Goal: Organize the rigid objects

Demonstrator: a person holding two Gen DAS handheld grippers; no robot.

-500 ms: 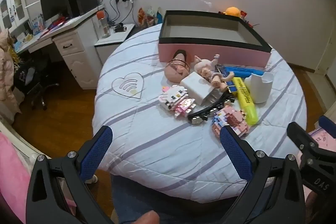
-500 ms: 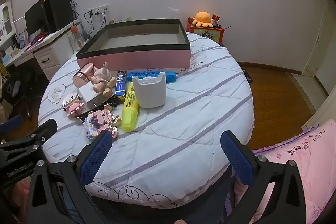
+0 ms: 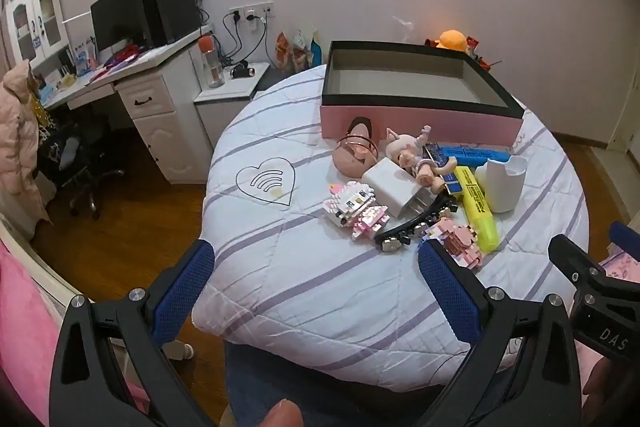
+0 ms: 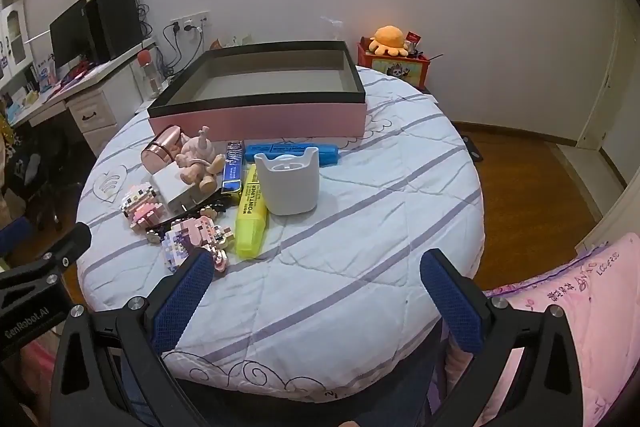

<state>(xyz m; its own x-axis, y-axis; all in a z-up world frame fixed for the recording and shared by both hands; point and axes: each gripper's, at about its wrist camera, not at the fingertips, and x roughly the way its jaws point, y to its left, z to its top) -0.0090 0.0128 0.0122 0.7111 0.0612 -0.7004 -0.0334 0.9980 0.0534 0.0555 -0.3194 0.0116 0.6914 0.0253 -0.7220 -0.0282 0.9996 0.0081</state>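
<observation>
Highlighter point(image 4: 251, 214) lengthwise toward box point(image 4: 256, 117), marker point(image 4: 291, 150) crosswise

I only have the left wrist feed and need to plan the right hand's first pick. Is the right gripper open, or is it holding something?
Observer: The right gripper is open, with nothing between its fingers. It hovers over the near edge of the quilt.
Operator: What lies closest to it?
Observer: In the right wrist view, the pink block figure lies just past the tip of the finger on the picture's left side.
Operator: Is anything inside the white cup?
Observer: The right wrist view looks into the white cup. It shows a notched rim and a round white disc inside, and nothing else that I can see.
</observation>
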